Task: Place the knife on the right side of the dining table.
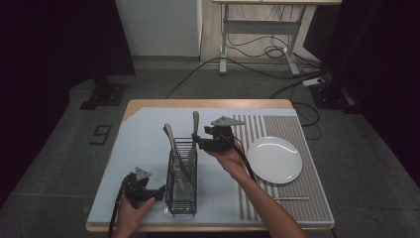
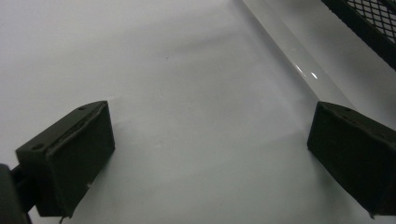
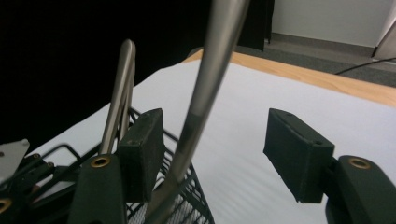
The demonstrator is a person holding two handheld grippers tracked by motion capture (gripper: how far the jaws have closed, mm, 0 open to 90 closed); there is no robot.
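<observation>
A black wire cutlery basket (image 1: 181, 184) stands upright on the near middle of the table, a clear tray under its foot. Two steel utensils stand in it, handles up: one handle (image 1: 170, 137) leans toward the left, and a second handle (image 1: 195, 120) rises nearly straight at the basket's far right corner. Their lower ends are lost behind the mesh, so what kind of utensils they are cannot be told.

The right gripper (image 1: 202, 142) hangs beside the basket's far end, level with the upright handle. In the right gripper view that handle (image 3: 212, 70) passes between the two black jaws, close to the left pad, with a clear gap to the right pad; the jaws stand apart and press on nothing. The leaning handle (image 3: 120, 93) shows farther off.

The left gripper (image 1: 159, 192) rests low, just left of the basket's near end. Its jaws are spread wide over bare mat, with nothing between them; the tray's edge (image 2: 299, 65) and a corner of the basket (image 2: 369, 23) lie at the upper right.

A pale blue mat (image 1: 143, 144) covers most of the wooden table (image 1: 208, 103), and a striped placemat (image 1: 297, 198) covers its right part. On it sit a white plate (image 1: 275, 159) and, nearer, a thin utensil (image 1: 291, 198) lying flat. Grey carpet, cables and a desk frame lie beyond.
</observation>
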